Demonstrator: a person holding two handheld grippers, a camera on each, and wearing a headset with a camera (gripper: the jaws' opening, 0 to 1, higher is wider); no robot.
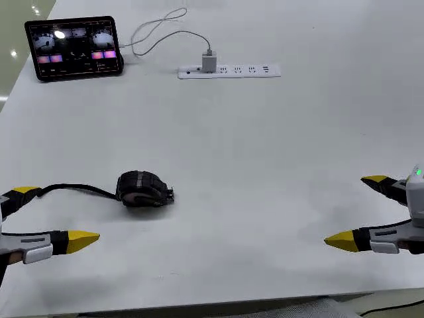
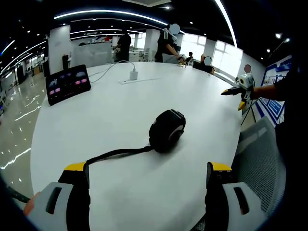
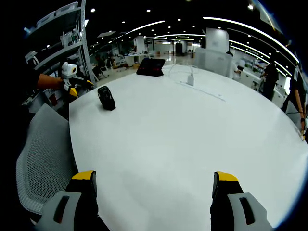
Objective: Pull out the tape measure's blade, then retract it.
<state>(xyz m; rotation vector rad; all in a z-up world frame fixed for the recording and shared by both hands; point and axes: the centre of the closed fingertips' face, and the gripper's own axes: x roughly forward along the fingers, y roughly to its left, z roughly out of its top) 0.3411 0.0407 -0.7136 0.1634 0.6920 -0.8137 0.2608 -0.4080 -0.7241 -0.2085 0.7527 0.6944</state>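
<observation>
We see the black, rounded tape measure point(image 1: 142, 189) just ahead of our left hand-held gripper point(image 1: 58, 214), its strap point(image 1: 73, 189) trailing toward one jaw. That gripper and our right hand-held gripper point(image 1: 353, 211) gape wide, empty.

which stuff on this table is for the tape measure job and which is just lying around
For the job: tape measure, its black strap, left gripper, right gripper, both open.

Just lying about: tablet, power strip, charger plugged into it, white cable.

The head view's edges crop the left claw point(image 1: 61, 213) and right claw point(image 1: 345, 211).
</observation>
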